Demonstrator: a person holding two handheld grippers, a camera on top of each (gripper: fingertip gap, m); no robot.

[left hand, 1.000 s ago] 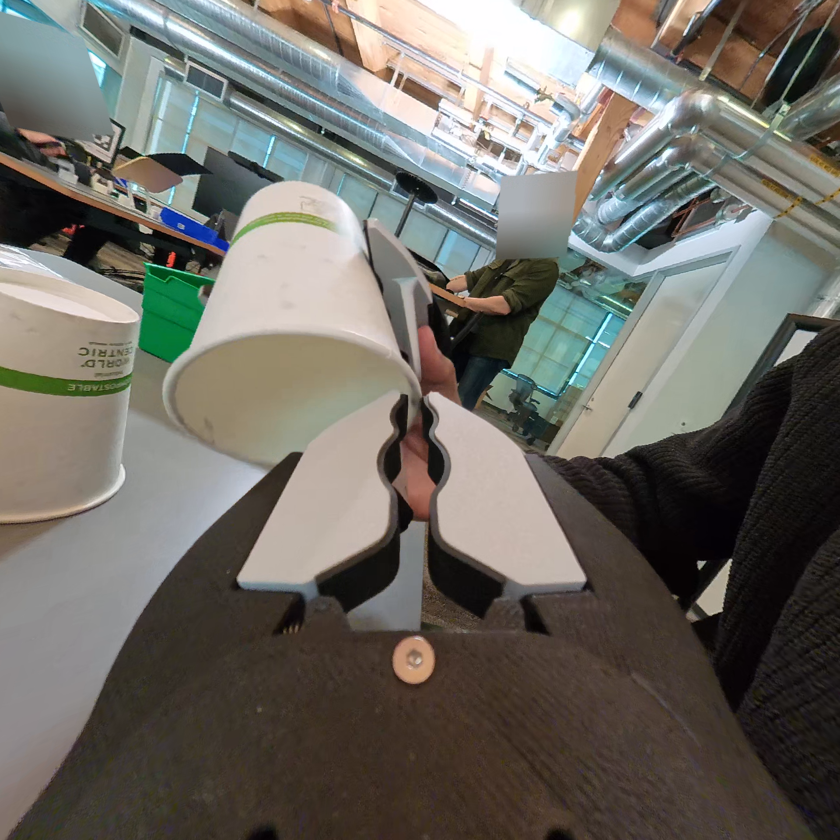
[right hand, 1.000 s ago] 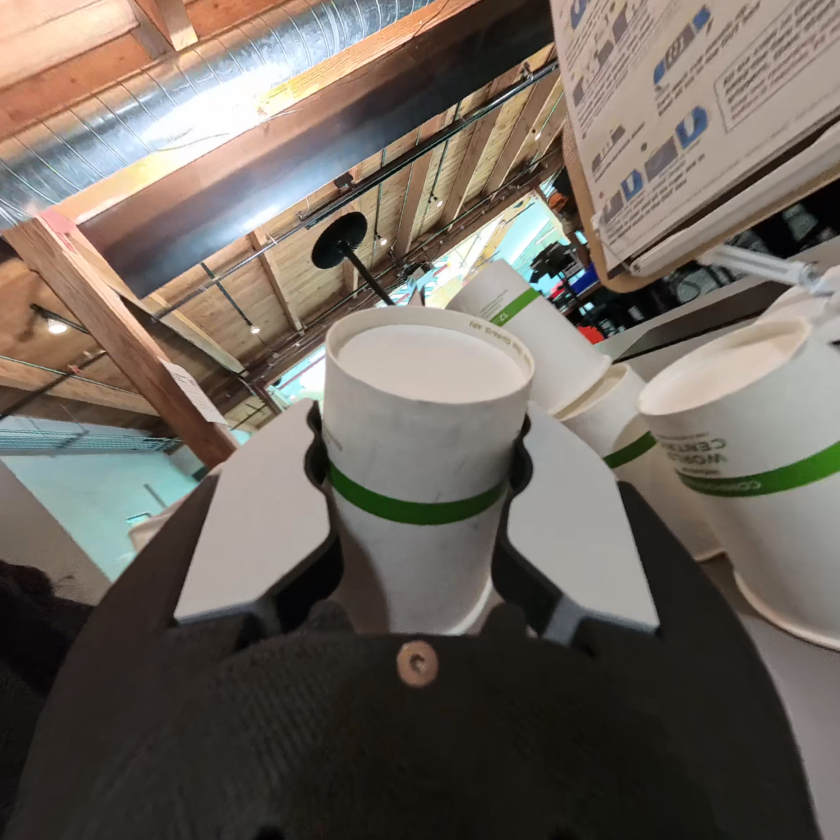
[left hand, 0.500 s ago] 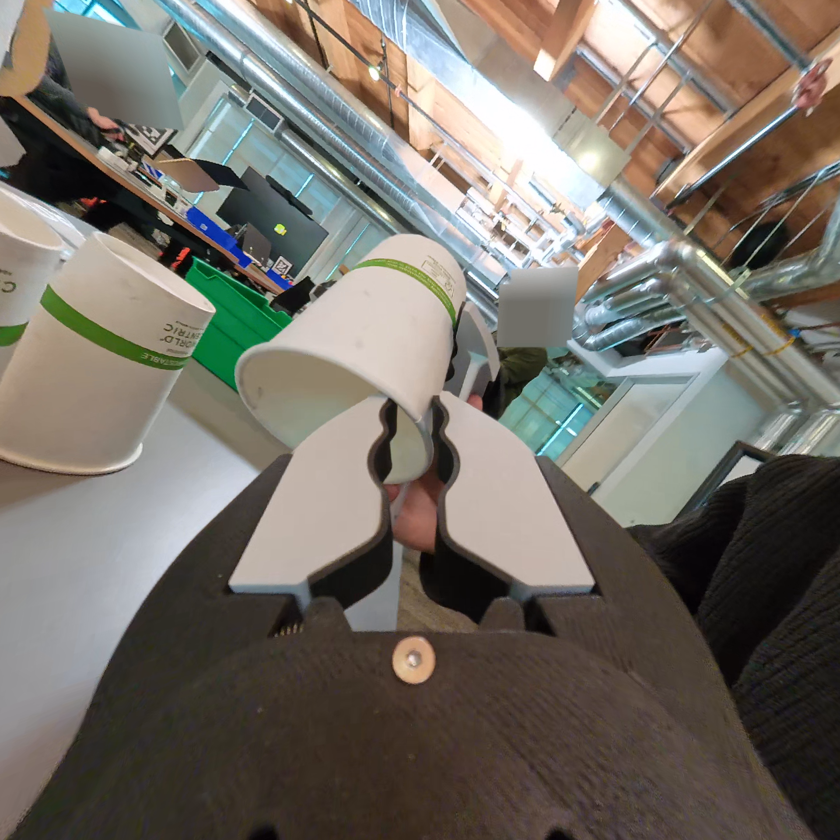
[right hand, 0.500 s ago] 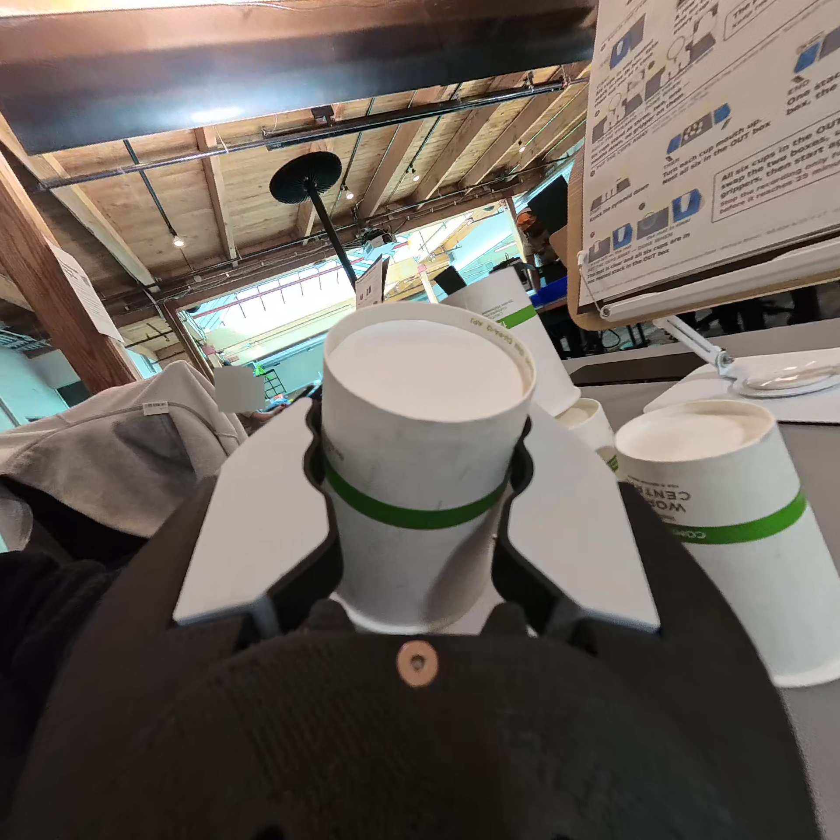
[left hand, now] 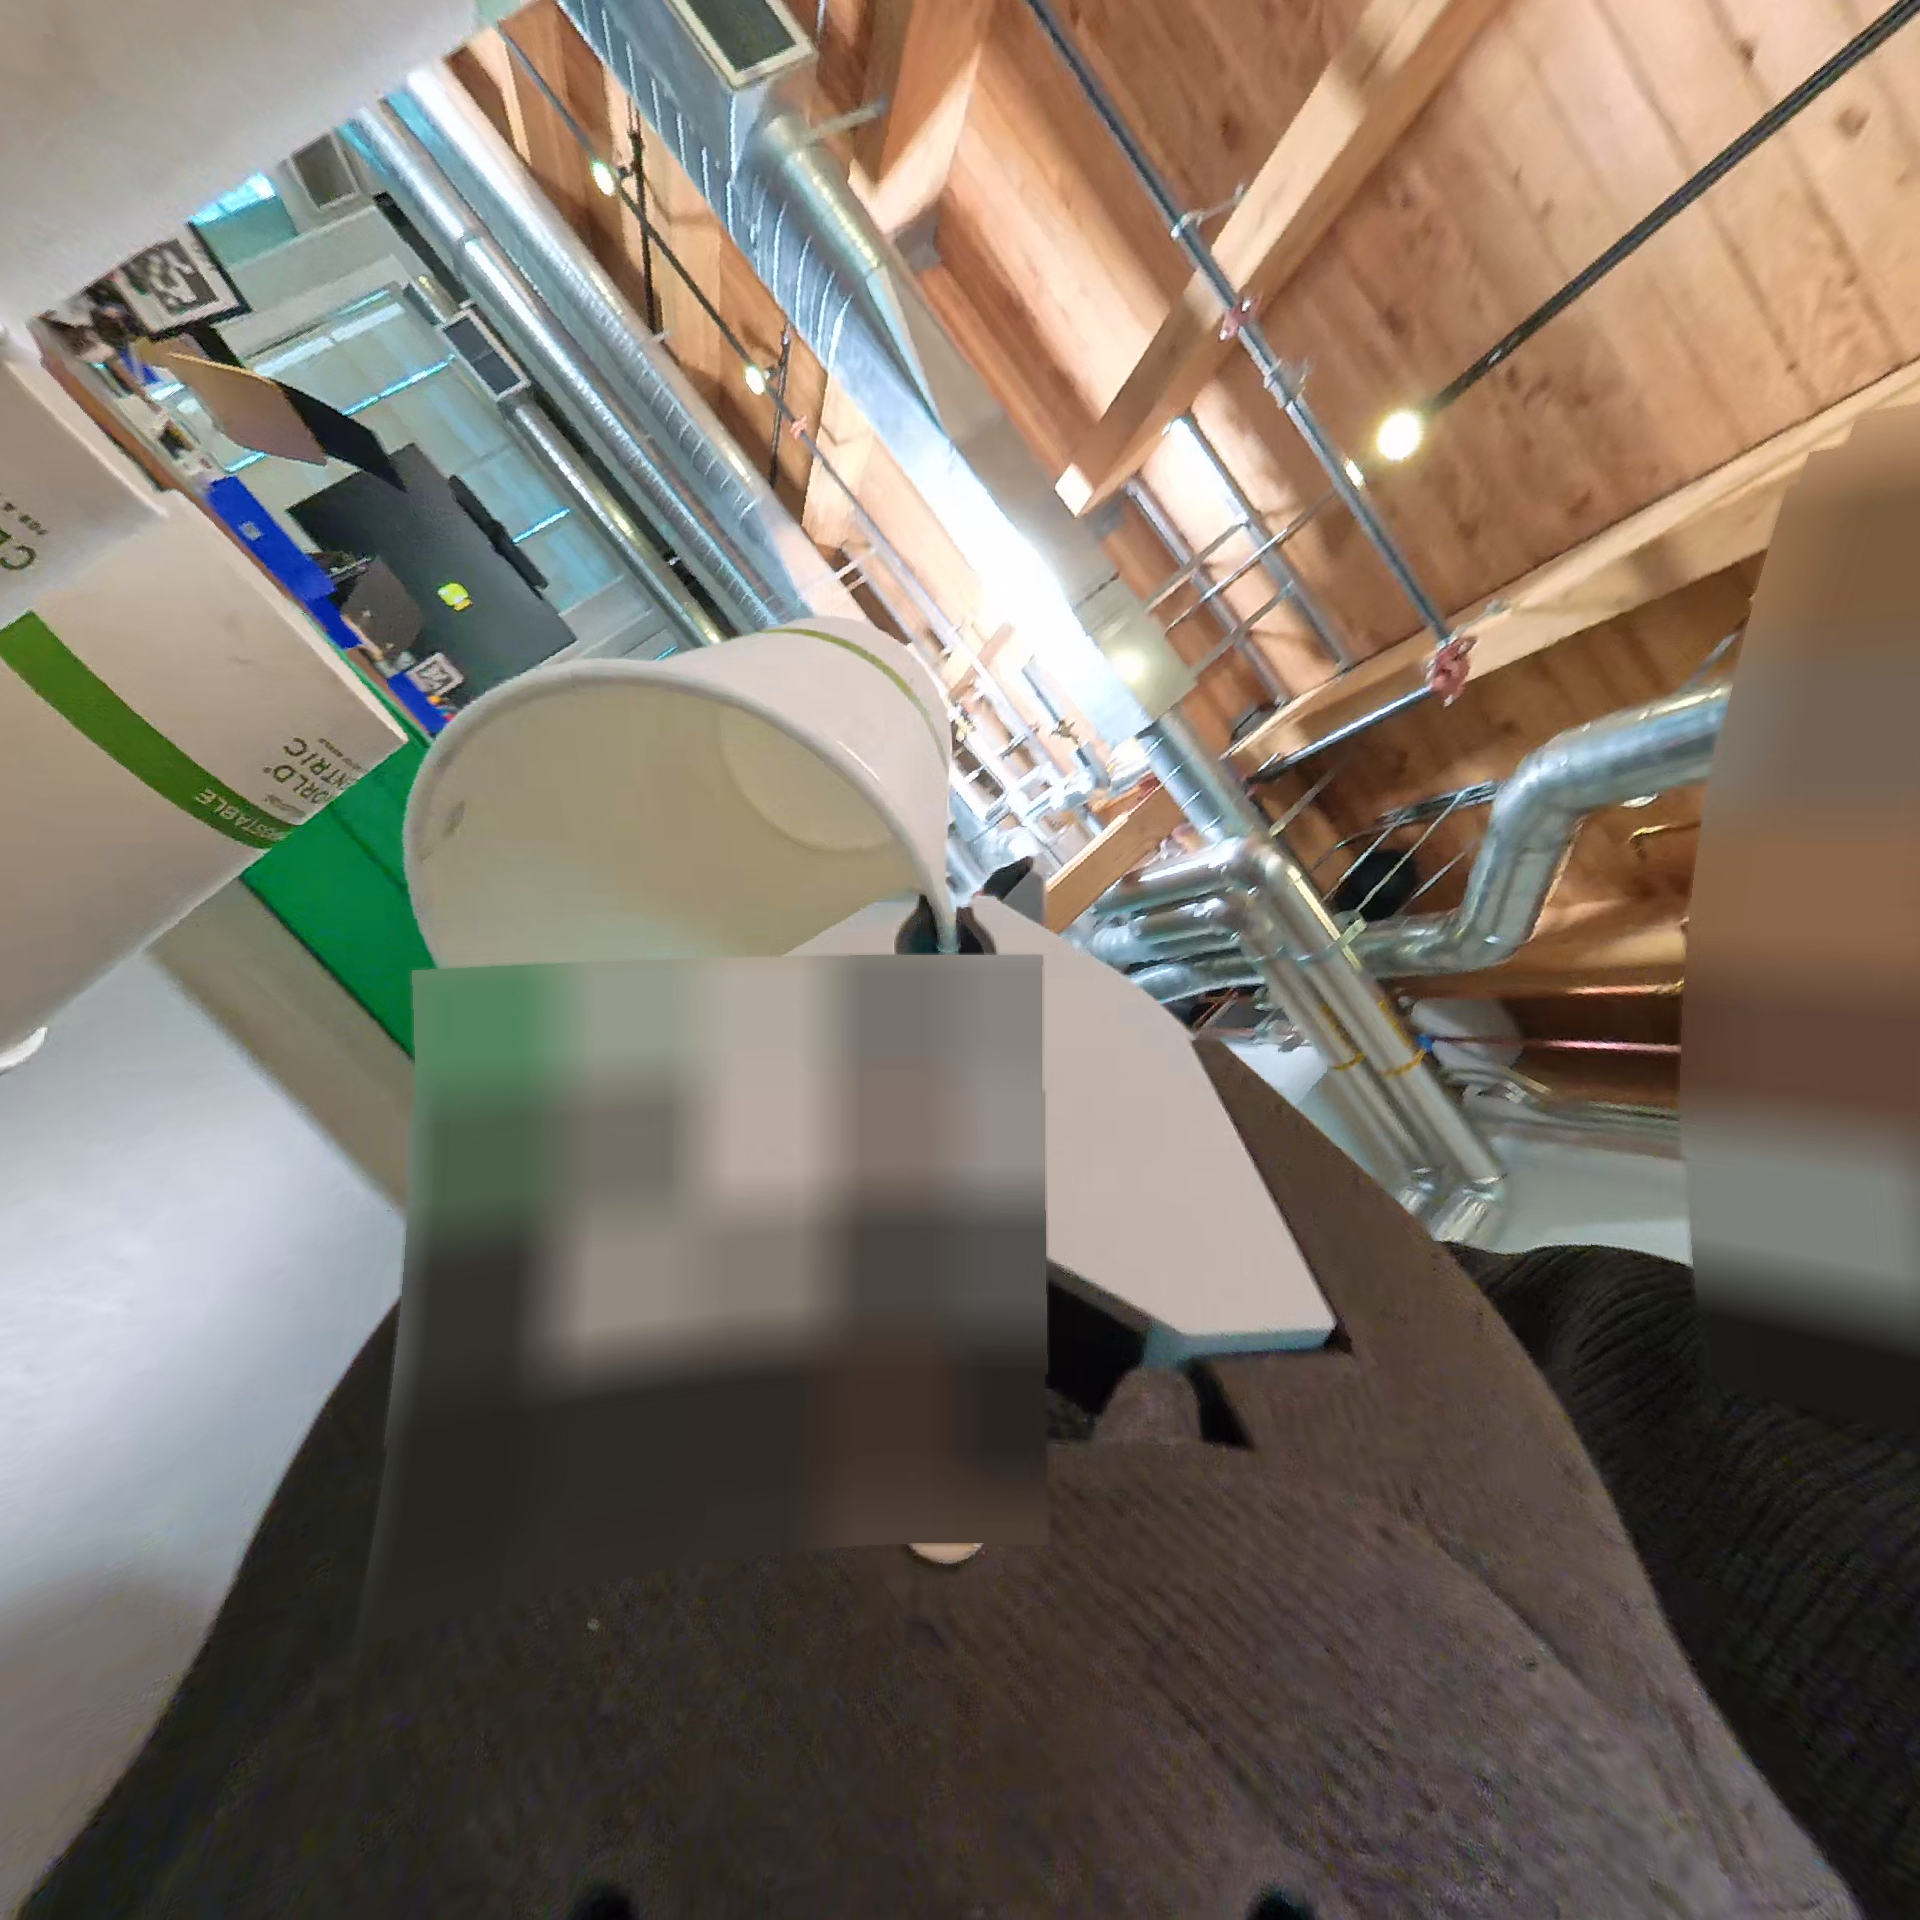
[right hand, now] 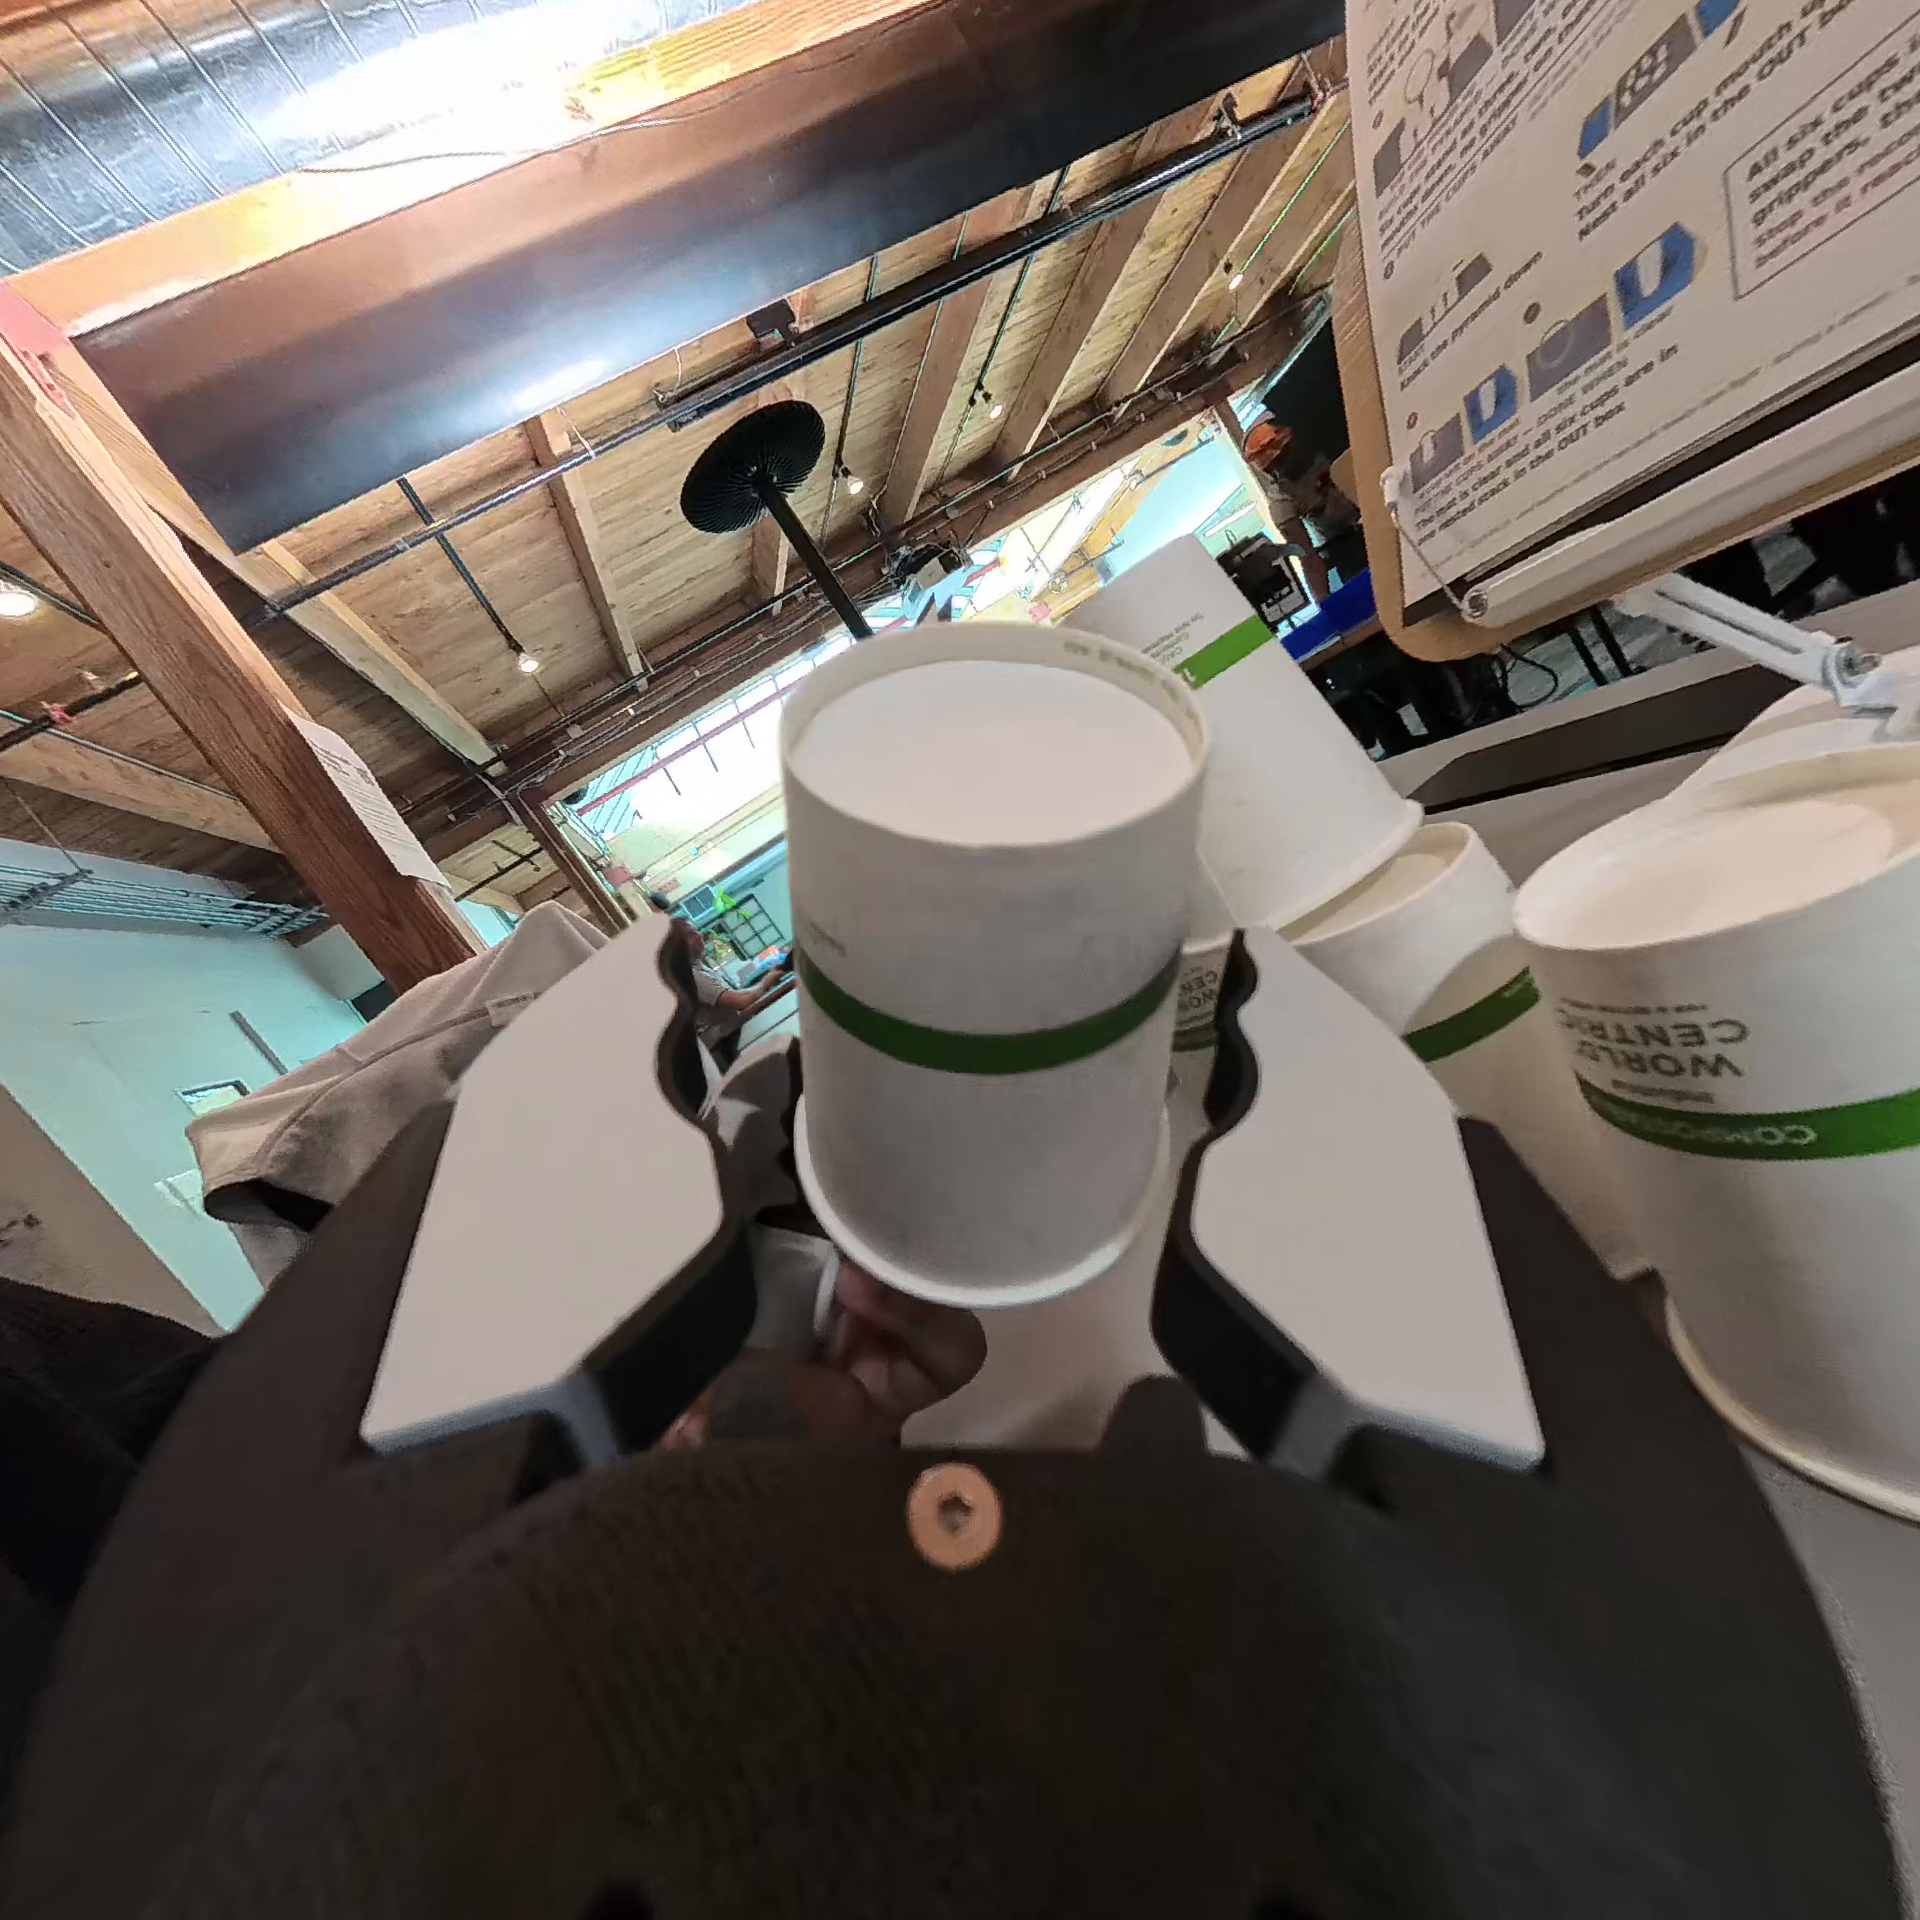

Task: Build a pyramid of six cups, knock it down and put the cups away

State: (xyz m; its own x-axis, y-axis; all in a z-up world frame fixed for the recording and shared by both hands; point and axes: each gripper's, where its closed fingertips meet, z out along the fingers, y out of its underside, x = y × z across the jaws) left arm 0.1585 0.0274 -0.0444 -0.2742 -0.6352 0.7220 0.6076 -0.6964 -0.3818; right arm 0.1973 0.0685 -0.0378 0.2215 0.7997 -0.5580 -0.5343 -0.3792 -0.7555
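A white paper cup with a green band [left hand: 665,810] hangs tilted from my left gripper [left hand: 940,930], which is shut on its rim. The cup's open mouth faces this camera. A mosaic patch hides the left finger; the right finger [left hand: 1122,1122] shows. In the right wrist view the same cup [right hand: 987,987] stands base-up between the fingers of my right gripper [right hand: 954,977]. That gripper is open, with a gap on each side of the cup. A hand [right hand: 894,1340] shows just under the cup's rim.
Several more upside-down cups stand on the grey table [left hand: 156,1195]: one at the left [left hand: 156,769], one at the right [right hand: 1766,1091], others behind [right hand: 1247,748]. An instruction board [right hand: 1621,260] hangs above at the right. A green bin [left hand: 343,862] stands beyond the table.
My right gripper has opened off the cup. My left gripper keeps its hold on the rim, and the cup has swung so its mouth faces the left camera.
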